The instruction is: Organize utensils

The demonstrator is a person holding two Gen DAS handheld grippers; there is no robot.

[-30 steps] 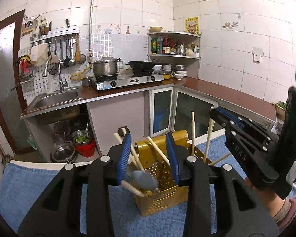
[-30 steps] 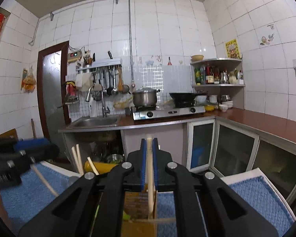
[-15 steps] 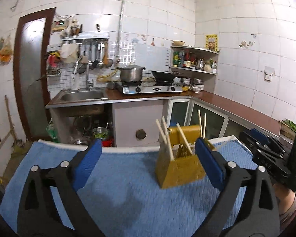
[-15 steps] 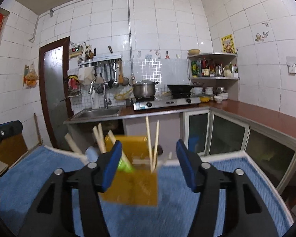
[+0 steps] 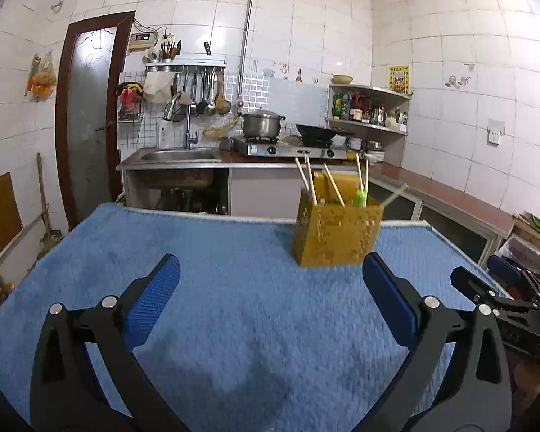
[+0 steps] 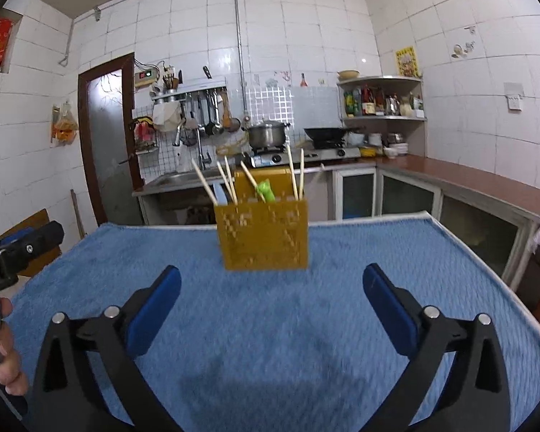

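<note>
A yellow perforated utensil holder (image 5: 336, 232) stands upright on the blue towel (image 5: 216, 288), also in the right wrist view (image 6: 262, 235). Several wooden chopsticks (image 6: 294, 172) and a green utensil (image 6: 264, 190) stick up out of it. My left gripper (image 5: 270, 295) is open and empty, well back from the holder and to its left. My right gripper (image 6: 270, 297) is open and empty, facing the holder from a distance. Each gripper shows at the edge of the other's view, the right one (image 5: 500, 288) and the left one (image 6: 21, 248).
The towel (image 6: 342, 288) covers a table whose white edge (image 6: 522, 298) runs on the right. Behind are a kitchen counter with a sink (image 5: 180, 154), a stove with a pot (image 5: 262, 126) and wok, corner shelves (image 6: 381, 100) and a door (image 5: 86, 115).
Both grippers have opened wide and pulled back from the holder. The right one let go of a chopstick, which now stands in the holder.
</note>
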